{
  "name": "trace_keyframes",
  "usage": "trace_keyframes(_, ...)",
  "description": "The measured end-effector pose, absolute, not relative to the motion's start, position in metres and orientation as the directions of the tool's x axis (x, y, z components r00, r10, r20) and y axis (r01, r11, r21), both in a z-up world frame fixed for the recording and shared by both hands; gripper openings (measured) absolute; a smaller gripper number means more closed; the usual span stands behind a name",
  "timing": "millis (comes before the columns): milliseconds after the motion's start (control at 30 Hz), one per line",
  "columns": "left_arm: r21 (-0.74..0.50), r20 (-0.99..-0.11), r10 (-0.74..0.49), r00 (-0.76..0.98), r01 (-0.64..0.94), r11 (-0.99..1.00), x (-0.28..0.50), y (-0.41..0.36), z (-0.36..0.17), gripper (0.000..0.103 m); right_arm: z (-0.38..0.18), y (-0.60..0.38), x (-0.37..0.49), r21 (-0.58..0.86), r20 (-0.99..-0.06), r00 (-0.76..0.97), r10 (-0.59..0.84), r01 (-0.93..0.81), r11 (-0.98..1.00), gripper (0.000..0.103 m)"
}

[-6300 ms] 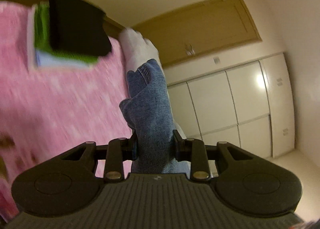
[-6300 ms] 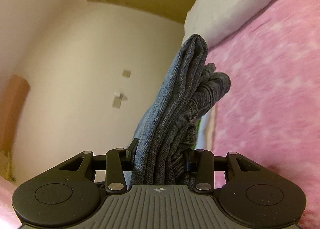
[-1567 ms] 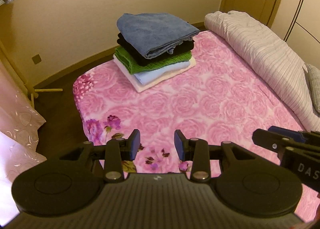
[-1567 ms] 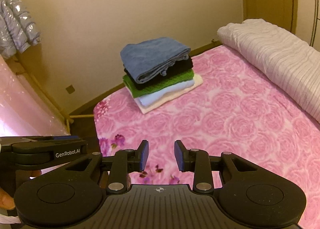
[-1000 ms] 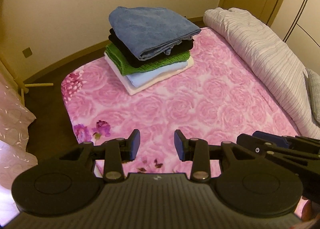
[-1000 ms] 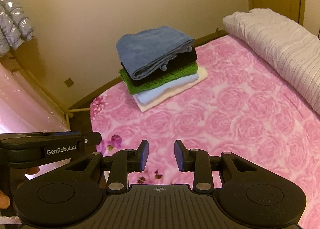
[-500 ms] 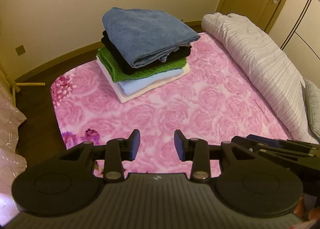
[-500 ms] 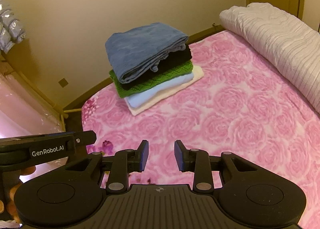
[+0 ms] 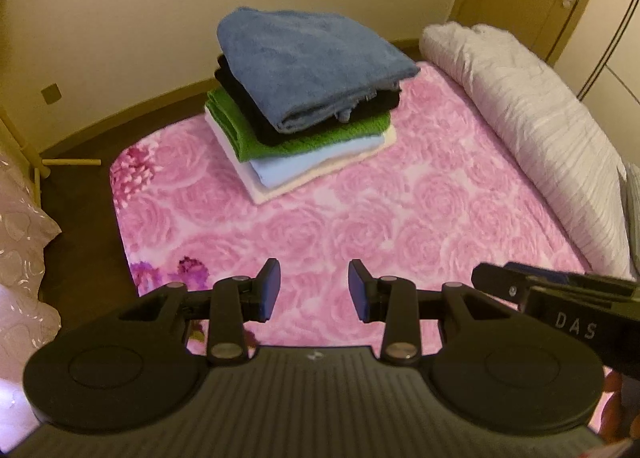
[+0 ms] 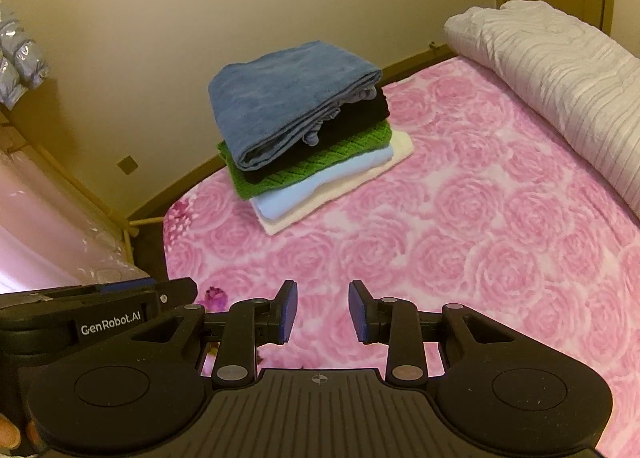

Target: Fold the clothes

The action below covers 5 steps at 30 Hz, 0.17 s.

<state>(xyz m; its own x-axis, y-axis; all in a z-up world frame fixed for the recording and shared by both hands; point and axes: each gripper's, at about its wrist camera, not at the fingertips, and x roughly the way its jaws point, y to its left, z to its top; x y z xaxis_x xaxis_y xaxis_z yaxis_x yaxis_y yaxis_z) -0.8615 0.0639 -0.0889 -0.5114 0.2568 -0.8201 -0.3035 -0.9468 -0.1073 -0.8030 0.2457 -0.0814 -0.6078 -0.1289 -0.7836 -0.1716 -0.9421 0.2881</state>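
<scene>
A: Where are the clothes?

B: In 1 stack (image 9: pixel 308 106) at the far corner of the bed (image 9: pixel 360 218), near the wall. 5 folded layers: jeans (image 9: pixel 304 58) on top, then black, green, pale blue and cream. The jeans' fold faces us, with a loose bit poking out at the right.

A: And the grippers?

B: The left gripper (image 9: pixel 314 290) has its jaws apart, with nothing between them, only pink blanket beyond. The right gripper (image 10: pixel 318 312) is the same: parted and empty. Both hang well short of the stack, side by side (each shows at the edge of the other's view).

A: Why hold them back there?

B: My guess: the stack looks finished, and no loose garment shows. The rolled duvet (image 9: pixel 532 130) lies along the right, probably to keep the folding space clear.
</scene>
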Motion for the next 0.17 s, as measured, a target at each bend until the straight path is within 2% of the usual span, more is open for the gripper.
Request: trace_keyframes(167, -0.088, -0.799, 0.253, -0.546, -0.310, -0.947, -0.8614, 0.0669, -0.0791, 0.033, -0.0783, 0.2457, -0.8031, 0.288, -0.777, -0.617, -0.126, -0.170, -0.943, 0.032)
